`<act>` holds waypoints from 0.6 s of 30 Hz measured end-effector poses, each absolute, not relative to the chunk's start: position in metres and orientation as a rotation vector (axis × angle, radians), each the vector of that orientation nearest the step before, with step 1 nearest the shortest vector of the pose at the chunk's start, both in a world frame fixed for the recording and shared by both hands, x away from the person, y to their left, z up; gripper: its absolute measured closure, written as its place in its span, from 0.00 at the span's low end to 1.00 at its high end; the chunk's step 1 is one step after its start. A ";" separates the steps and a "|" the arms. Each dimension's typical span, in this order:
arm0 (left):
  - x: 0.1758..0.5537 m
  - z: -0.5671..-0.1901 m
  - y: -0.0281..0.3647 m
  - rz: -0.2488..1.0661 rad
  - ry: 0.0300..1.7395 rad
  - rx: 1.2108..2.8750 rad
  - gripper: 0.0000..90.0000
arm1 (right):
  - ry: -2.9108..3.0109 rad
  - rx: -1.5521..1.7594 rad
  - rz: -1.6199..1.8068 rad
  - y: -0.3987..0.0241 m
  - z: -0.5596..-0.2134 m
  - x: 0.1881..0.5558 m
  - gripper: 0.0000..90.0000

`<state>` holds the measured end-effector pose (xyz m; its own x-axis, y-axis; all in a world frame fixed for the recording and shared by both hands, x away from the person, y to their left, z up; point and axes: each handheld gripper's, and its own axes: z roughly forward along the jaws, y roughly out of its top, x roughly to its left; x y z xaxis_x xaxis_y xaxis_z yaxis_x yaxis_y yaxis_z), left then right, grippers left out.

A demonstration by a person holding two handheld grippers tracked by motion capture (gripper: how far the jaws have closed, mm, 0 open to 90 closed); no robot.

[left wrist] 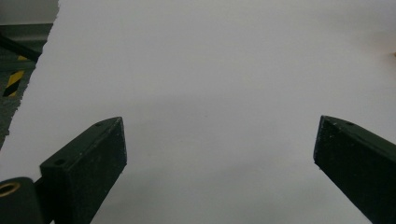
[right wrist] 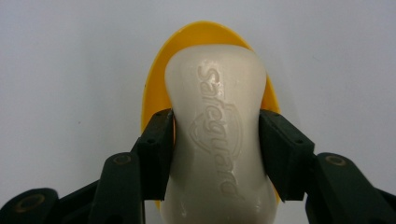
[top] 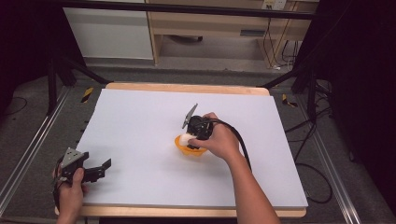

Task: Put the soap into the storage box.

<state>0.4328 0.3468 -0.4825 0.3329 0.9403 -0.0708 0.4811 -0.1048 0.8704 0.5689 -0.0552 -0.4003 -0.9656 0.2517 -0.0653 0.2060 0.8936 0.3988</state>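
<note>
On the bench [top: 140, 121], which was covered by a big white sheet with a strip of wood showing at the near and far edges, pretty much everything was happening around the middle. The left tool [top: 95, 170] sat way off at the near left corner, held low by the person's left hand [top: 71, 192], jaws spread wide apart with nothing between them, just blank white surface in the left gripper view. So that one was idle.

The right tool [top: 194, 135] was the busy one. The right hand [top: 219, 140] had it angled down over a small yellow-orange dish [right wrist: 156, 88] near the center of the bench. Its jaws were clamped on a bar of soap [right wrist: 219, 135], cream-white with "safeguard" embossed down its face. In the right gripper view the two black pads pressed in at the bar's narrow waist from either side, and the dish showed right behind and around the far end of the bar. I couldn't tell if the soap was already resting in the dish or just hanging above it.

What could go wrong, my guess: soap is slick and rounded, so if the squeeze was loose or off-center it could squirt out and skid across the sheet. That dish also looked light, so pushing down or dragging sideways might tip or shove it. Letting go too high could bounce the bar right out.
</note>
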 end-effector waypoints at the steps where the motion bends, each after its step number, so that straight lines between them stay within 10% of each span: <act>1: 0.433 -0.483 0.347 0.666 1.278 1.731 0.02 | 2.945 0.353 0.599 -0.055 -0.400 0.569 0.54; 18: 0.433 -0.483 0.346 0.666 1.280 1.736 0.02 | 2.934 0.477 0.695 -0.074 -0.389 0.567 0.46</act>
